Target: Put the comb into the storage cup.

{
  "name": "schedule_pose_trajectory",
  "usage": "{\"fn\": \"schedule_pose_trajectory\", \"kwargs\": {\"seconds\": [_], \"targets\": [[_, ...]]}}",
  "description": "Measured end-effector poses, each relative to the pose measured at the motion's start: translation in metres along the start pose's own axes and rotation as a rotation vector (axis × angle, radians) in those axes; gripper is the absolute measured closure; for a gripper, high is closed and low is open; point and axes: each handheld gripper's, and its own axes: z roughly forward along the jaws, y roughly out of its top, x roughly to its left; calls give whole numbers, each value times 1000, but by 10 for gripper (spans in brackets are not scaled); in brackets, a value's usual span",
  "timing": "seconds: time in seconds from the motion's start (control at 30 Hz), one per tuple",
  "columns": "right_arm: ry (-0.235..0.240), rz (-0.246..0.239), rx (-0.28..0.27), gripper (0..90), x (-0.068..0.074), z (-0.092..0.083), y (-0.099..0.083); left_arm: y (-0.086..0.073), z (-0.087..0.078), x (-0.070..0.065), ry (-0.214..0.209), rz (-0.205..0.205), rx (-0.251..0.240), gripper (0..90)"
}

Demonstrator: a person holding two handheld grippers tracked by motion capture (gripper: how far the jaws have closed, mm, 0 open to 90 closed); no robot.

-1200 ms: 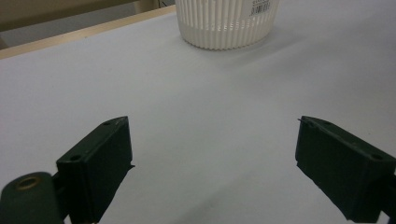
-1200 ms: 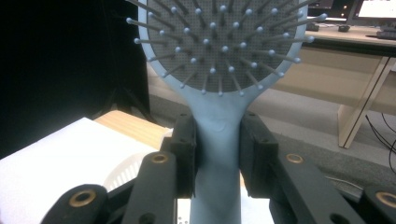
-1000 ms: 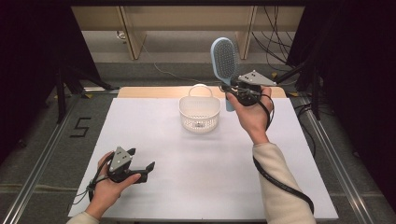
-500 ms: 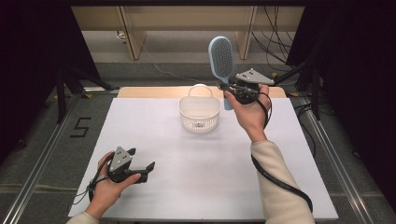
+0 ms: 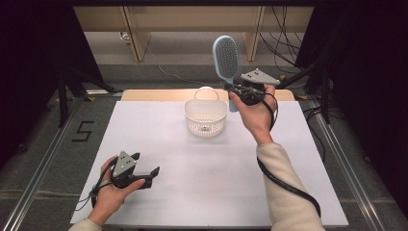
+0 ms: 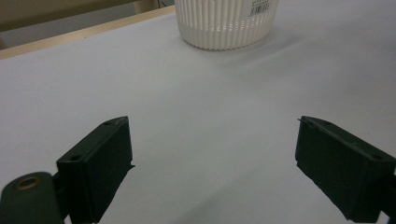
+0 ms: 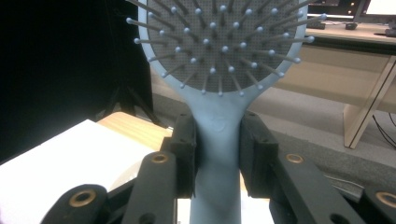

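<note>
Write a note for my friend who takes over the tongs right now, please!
Right tongs: shut on the neck of the light blue hairbrush, held upright in the air beside the white basket.
Left tongs: open, holding nothing, low over the white table, near corner.
Done: brush picked up.
Left: probably lower the brush into the basket, then let go.

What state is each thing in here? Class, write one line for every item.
Hairbrush: upright, off the table, clamped by its handle.
Right gripper: shut on the hairbrush.
Left gripper: open, holding nothing, low over the table.
Basket: standing upright on the table, handle up.
</note>
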Motion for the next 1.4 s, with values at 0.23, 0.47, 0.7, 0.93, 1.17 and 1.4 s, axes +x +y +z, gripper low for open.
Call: {"fn": "schedule_pose_trajectory", "kwargs": {"seconds": [0.23,0.47,0.7,0.93,1.17,1.4], "targets": [[3,-2,2,703,2,3,2,0,0,0,1,-1,-1,105],[7,-5,2,703,4,6,4,0,0,0,0,0,-1,105],[9,-11,4,703,6,9,5,0,0,0,-1,1,-1,105],[11,-14,7,703,8,12,5,0,0,0,-1,0,-3,105],[15,-16,10,703,10,16,6,0,0,0,-2,0,-3,105],[19,-15,12,703,12,19,7,0,0,0,-2,1,-3,106]]}}
